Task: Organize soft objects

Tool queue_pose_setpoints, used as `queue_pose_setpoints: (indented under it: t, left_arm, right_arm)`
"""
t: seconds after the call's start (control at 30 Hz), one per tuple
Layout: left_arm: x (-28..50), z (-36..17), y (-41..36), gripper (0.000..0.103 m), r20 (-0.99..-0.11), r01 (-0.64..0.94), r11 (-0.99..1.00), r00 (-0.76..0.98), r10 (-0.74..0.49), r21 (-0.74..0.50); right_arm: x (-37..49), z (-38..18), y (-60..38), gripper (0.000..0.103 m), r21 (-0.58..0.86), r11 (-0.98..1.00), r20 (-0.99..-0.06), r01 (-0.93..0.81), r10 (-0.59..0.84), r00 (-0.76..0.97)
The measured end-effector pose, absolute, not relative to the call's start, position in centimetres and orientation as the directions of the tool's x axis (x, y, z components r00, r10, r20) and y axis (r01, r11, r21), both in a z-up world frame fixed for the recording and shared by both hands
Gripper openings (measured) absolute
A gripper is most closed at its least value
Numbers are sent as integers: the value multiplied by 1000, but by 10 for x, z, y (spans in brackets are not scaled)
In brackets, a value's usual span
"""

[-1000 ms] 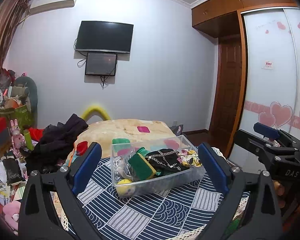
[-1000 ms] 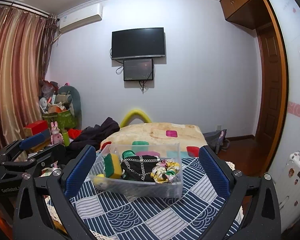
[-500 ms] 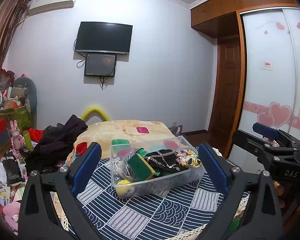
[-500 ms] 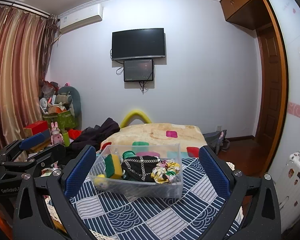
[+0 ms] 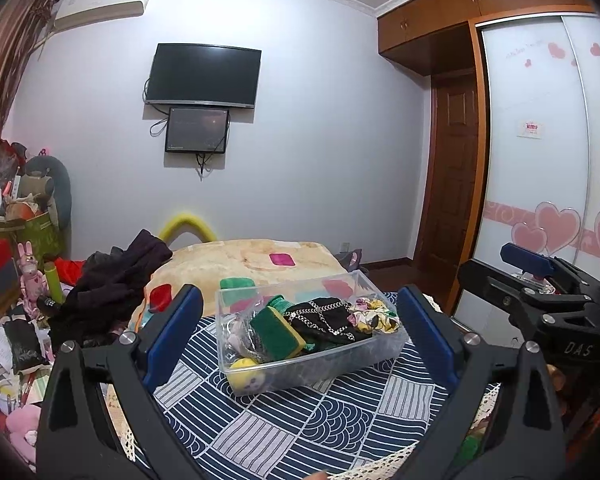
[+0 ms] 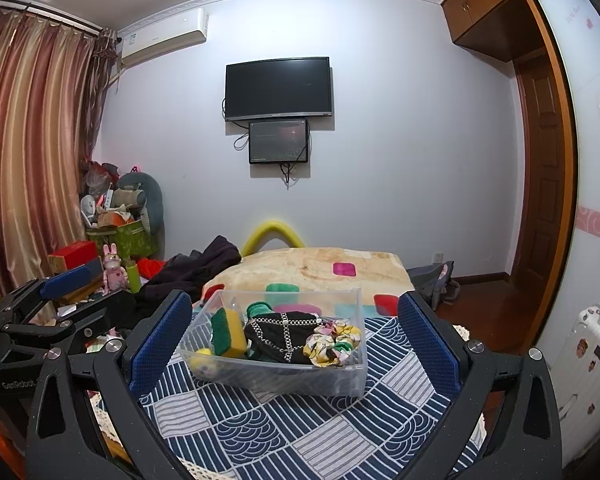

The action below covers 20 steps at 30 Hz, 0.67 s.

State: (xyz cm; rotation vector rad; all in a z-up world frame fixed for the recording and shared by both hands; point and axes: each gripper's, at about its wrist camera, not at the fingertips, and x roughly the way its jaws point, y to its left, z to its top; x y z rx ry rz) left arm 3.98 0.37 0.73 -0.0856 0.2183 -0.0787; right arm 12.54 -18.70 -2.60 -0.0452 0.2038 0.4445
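Observation:
A clear plastic bin stands on a blue patterned cloth. In it lie a green and yellow sponge, a black item with a chain pattern, a flowered scrunchie and a yellow plush ball. My left gripper is open and empty, held back from the bin. My right gripper is open and empty too, also short of the bin. Each gripper shows at the edge of the other's view.
A beige blanket with coloured squares lies behind the bin. Dark clothes are piled at the left. Toys and boxes crowd the left floor. A wardrobe and a white suitcase stand at the right.
Almost nothing has moved. Both grippers stay open and the view of the bin shifts only slightly.

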Motion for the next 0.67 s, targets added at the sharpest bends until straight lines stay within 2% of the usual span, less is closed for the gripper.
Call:
queue_pose_setpoints:
  t: [0.67]
  left_arm:
    - [39, 5, 7, 99, -221, 60, 993, 972, -83, -105]
  right_arm:
    - [126, -26, -187, 103, 5, 900, -219, -435, 426, 878]
